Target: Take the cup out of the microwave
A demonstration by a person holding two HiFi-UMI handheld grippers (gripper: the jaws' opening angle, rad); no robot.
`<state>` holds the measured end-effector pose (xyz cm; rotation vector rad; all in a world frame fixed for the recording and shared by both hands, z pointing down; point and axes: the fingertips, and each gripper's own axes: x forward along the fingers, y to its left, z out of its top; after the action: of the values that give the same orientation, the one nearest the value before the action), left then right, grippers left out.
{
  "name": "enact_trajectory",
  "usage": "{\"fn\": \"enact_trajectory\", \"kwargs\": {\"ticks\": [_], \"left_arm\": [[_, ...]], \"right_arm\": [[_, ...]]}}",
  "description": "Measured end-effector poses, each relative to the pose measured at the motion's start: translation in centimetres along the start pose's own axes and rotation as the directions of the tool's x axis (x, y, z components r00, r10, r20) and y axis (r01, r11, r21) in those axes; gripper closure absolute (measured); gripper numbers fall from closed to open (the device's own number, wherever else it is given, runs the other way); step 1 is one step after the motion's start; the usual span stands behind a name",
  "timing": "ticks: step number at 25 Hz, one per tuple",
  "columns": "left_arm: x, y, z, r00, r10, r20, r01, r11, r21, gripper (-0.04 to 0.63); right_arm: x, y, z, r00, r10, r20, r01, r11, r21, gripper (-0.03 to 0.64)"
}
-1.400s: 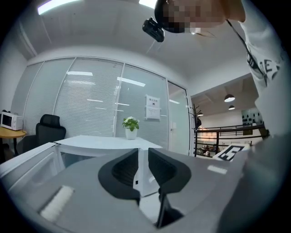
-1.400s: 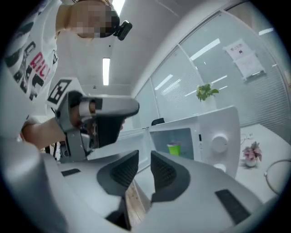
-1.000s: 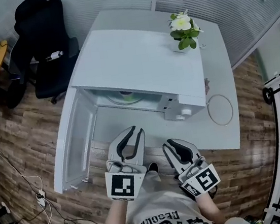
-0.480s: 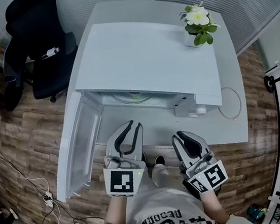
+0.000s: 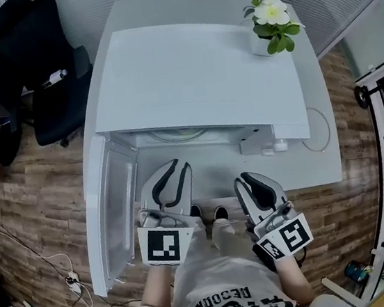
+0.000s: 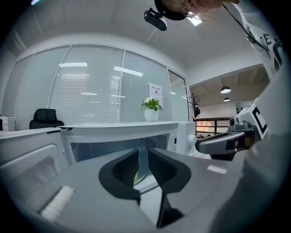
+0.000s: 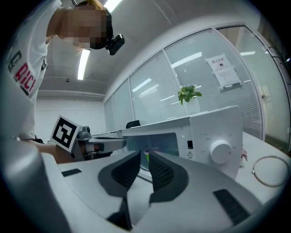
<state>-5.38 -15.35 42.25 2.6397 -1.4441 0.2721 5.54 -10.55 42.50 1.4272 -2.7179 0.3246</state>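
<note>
Left gripper (image 5: 177, 166) and right gripper (image 5: 249, 179), low in the frame, hover empty with jaws narrowly apart, the right's having just closed a little, on approach to the open microwave (image 5: 195, 71), where the cup (image 7: 146, 155) inside likely awaits a forward reach.

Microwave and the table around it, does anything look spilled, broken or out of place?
Nothing stands out. The microwave sits flat on the table, its door swung open to the left, and no spill or damage shows. Only a sliver of the cup is visible inside.
</note>
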Motion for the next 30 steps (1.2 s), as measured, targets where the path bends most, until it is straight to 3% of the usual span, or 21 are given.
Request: {"fn": "enact_trajectory", "kwargs": {"ticks": [9, 14, 19, 25, 30], "left_arm": [[1.6, 1.3, -0.6, 0.999, -0.040, -0.020, 0.042, 0.996, 0.076, 0.520], [2.8, 1.8, -1.5, 0.997, -0.058, -0.057, 0.067, 0.982, 0.177, 0.514], [4.4, 1.9, -2.9, 0.989, -0.067, -0.129, 0.109, 0.930, 0.351, 0.503], [6.0, 1.8, -3.3, 0.981, -0.091, -0.169, 0.154, 0.898, 0.413, 0.491], [7.0, 1.8, -3.8, 0.973, -0.078, -0.216, 0.182, 0.835, 0.520, 0.471]], "right_arm": [[1.1, -0.2, -1.1, 0.998, -0.050, -0.028, 0.050, 0.999, 0.012, 0.549], [1.7, -0.3, -1.5, 0.997, -0.068, -0.032, 0.069, 0.997, 0.020, 0.549], [2.1, -0.3, -1.8, 0.996, -0.085, -0.039, 0.086, 0.996, 0.027, 0.549], [2.1, -0.5, -2.4, 0.993, -0.103, -0.051, 0.105, 0.994, 0.036, 0.549], [2.1, -0.7, -2.5, 0.992, -0.114, -0.052, 0.116, 0.992, 0.041, 0.549]]}}
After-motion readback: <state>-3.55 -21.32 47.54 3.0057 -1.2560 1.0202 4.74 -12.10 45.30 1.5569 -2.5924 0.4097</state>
